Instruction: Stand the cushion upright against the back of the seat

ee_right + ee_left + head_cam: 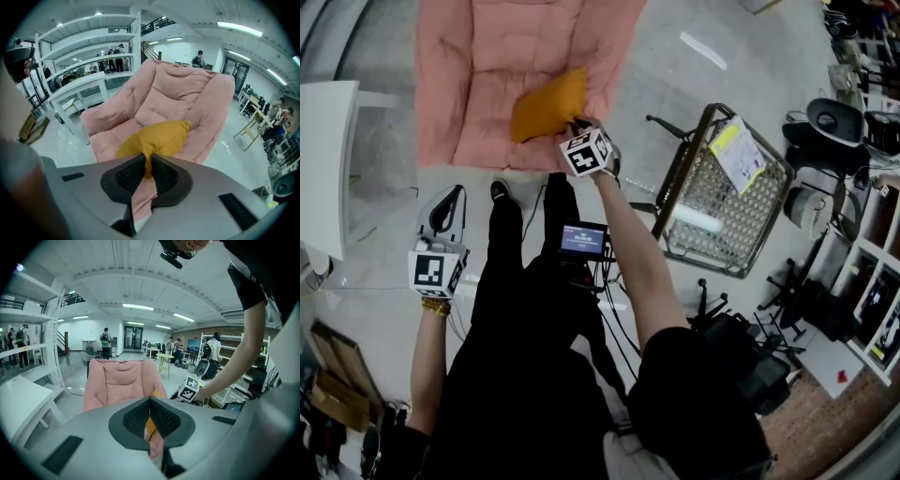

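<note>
The cushion (548,105), mustard yellow, lay on the seat of the pink armchair (487,56), close to the seat's front edge and right of its middle in the head view. It lay slumped, not standing against the backrest; in the right gripper view its far corner (187,125) pointed toward the chair's right-hand arm, and the backrest (183,89) rose behind it, apart from it.

The right gripper (578,125) reached down over the seat's front edge. Its jaws were clamped on the near corner of the cushion, the yellow fabric bunched and pinched between the two dark pads (133,176).

The left gripper (445,199) was held well back from the chair, over the floor beside the person's left leg. Its jaws were pressed together with nothing between them; past them, the left gripper view showed the armchair (119,383) and a sliver of the cushion (158,393).

Left of the armchair stood a white table (323,159). To the right of the chair a wire-mesh seat (722,202) stood on the floor, with a yellow-and-white sheet (738,155) lying on it.
</note>
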`<action>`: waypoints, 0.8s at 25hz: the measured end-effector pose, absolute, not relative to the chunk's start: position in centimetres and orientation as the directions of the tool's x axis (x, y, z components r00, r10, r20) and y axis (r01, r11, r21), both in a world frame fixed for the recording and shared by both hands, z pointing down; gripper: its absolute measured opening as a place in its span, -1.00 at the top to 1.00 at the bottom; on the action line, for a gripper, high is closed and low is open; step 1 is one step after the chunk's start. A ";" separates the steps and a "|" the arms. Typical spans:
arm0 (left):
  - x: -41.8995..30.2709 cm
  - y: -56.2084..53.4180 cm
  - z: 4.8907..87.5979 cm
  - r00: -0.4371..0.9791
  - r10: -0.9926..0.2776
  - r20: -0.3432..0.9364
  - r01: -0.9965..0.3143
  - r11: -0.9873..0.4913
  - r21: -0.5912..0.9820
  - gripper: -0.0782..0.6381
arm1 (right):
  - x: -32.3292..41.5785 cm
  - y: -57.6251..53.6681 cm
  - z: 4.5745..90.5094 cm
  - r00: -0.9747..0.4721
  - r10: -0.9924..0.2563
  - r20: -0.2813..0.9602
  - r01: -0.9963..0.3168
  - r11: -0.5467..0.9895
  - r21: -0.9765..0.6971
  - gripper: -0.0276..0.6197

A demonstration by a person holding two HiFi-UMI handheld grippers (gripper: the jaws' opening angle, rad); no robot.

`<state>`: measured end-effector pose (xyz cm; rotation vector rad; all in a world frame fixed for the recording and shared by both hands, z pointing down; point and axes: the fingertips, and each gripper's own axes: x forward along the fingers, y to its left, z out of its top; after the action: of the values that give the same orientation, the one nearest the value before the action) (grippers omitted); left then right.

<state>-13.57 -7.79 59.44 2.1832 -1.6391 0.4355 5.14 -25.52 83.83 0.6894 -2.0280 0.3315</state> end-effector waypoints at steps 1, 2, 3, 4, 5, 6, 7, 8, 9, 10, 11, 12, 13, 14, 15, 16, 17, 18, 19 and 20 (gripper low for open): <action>-13.6 -7.8 59.4 0.275 -0.846 0.456 -0.961 -0.252 0.111 0.75 | 5.0 -25.5 83.6 -0.407 -0.340 0.848 -0.588 0.808 0.042 0.76; -13.6 -7.9 59.4 0.276 -0.843 0.461 -0.961 -0.254 0.110 0.75 | 4.9 -25.6 83.3 -0.410 -0.344 0.845 -0.587 0.809 0.044 0.77; -13.6 -7.8 59.4 0.276 -0.834 0.478 -0.961 -0.257 0.106 0.75 | 4.8 -25.8 82.9 -0.414 -0.349 0.841 -0.586 0.809 0.048 0.77; -13.6 -7.7 59.3 0.274 -0.820 0.502 -0.961 -0.259 0.101 0.75 | 4.7 -25.9 82.4 -0.418 -0.354 0.837 -0.585 0.810 0.050 0.77; -13.6 -7.7 59.2 0.271 -0.809 0.522 -0.961 -0.259 0.097 0.75 | 4.6 -26.0 81.8 -0.424 -0.359 0.832 -0.584 0.810 0.052 0.77; -13.7 -7.6 59.1 0.269 -0.803 0.532 -0.961 -0.259 0.095 0.75 | 4.4 -26.1 81.2 -0.429 -0.363 0.828 -0.585 0.810 0.052 0.77; -13.7 -7.5 59.0 0.270 -0.803 0.530 -0.961 -0.260 0.096 0.75 | 4.4 -26.2 80.7 -0.432 -0.365 0.825 -0.586 0.809 0.050 0.77; -13.6 -7.6 58.8 0.277 -0.808 0.520 -0.959 -0.266 0.097 0.75 | 4.3 -26.2 80.2 -0.436 -0.366 0.822 -0.587 0.808 0.049 0.78; -13.5 -7.8 58.6 0.286 -0.813 0.506 -0.956 -0.275 0.099 0.75 | 4.3 -26.2 79.7 -0.441 -0.369 0.818 -0.585 0.809 0.049 0.78; -13.4 -7.9 58.4 0.296 -0.817 0.495 -0.953 -0.284 0.100 0.75 | 4.2 -26.3 79.2 -0.446 -0.371 0.814 -0.579 0.813 0.053 0.78; -13.3 -8.1 58.3 0.304 -0.820 0.486 -0.951 -0.292 0.101 0.75 | 4.2 -26.2 78.6 -0.452 -0.371 0.811 -0.568 0.821 0.059 0.78; -13.2 -8.2 58.1 0.312 -0.822 0.476 -0.948 -0.300 0.104 0.75 | 4.1 -26.1 77.9 -0.457 -0.370 0.809 -0.553 0.831 0.068 0.78; -13.0 -8.4 58.0 0.322 -0.827 0.461 -0.945 -0.308 0.109 0.75 | 4.1 -26.0 77.2 -0.463 -0.369 0.806 -0.533 0.842 0.079 0.78; -13.0 -8.6 57.9 0.335 -0.831 0.444 -0.941 -0.317 0.116 0.75 | 4.0 -25.9 76.5 -0.471 -0.369 0.802 -0.510 0.855 0.094 0.78; -13.0 -8.8 57.8 0.348 -0.834 0.429 -0.937 -0.327 0.124 0.75 | 3.8 -25.9 75.6 -0.479 -0.370 0.796 -0.483 0.868 0.113 0.78; -13.1 -8.9 57.8 0.361 -0.837 0.411 -0.932 -0.336 0.135 0.75 | 3.6 -25.9 74.6 -0.490 -0.372 0.788 -0.454 0.881 0.134 0.78; -13.3 -9.0 57.8 0.375 -0.839 0.394 -0.927 -0.344 0.149 0.74 | 3.4 -25.8 73.6 -0.504 -0.374 0.779 -0.426 0.892 0.153 0.78; -13.5 -9.1 57.8 0.391 -0.837 0.383 -0.920 -0.355 0.165 0.74 | 3.2 -25.6 72.4 -0.519 -0.374 0.768 -0.400 0.901 0.169 0.78; -13.7 -9.2 57.9 0.412 -0.829 0.377 -0.911 -0.370 0.182 0.74 | 2.9 -25.4 71.1 -0.538 -0.375 0.755 -0.376 0.908 0.183 0.78; -13.9 -9.3 58.0 0.437 -0.818 0.375 -0.899 -0.389 0.199 0.74 | 2.7 -25.2 69.6 -0.557 -0.378 0.739 -0.353 0.914 0.201 0.78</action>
<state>-13.92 -9.31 57.99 2.3245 -1.4610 0.3045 2.72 -25.22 69.64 0.5183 -2.2091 -0.0371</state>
